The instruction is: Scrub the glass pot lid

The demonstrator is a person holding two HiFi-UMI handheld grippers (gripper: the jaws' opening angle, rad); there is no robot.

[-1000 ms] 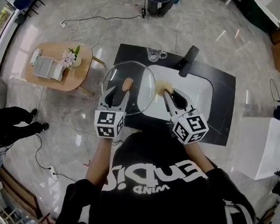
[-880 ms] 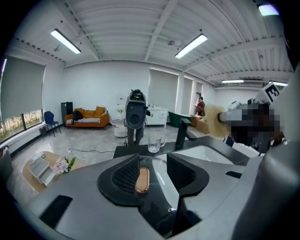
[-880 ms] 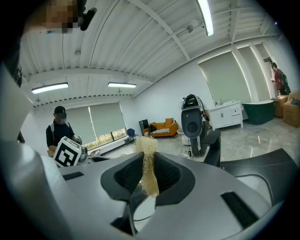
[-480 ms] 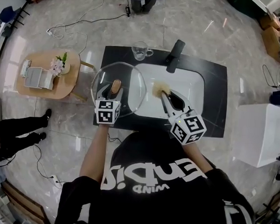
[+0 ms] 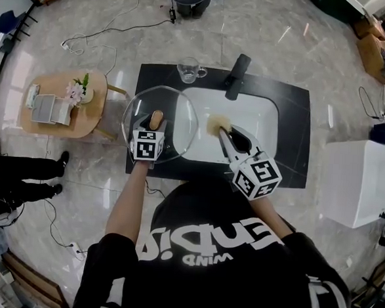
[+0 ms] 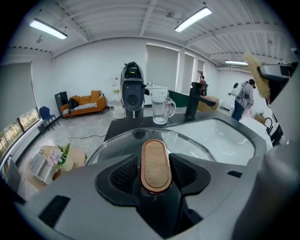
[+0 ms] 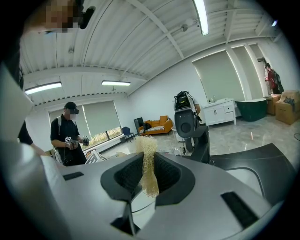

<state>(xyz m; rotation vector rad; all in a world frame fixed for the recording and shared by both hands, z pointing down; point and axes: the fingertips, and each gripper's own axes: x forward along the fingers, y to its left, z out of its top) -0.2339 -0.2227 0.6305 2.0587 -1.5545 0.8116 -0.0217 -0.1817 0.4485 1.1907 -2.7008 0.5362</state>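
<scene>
Found the glass pot lid at centre-left of the head view, apparently resting knob-up on the dark counter, right part over the white sink, left part past the counter's left edge. Logged the left gripper over the lid's middle, jaws just opened wide, with the wooden knob between the pads and a dark gap on either side; not clamped. Logged the right gripper just right of the lid, above the sink, jaws pinched on a straw-coloured fibre scrubber, with a tuft poking beyond the tips.

Judged the step as a release or reset of the hold on the lid ahead of scrubbing. Advised closing squarely on the knob's long flanks before any stroke, to guard against skating or tipping of loose, overhanging glass. Advised light strokes drawn toward the sink, never toward the left edge. Doubted the thin pinch on the scrubber under hard rubbing.
</scene>
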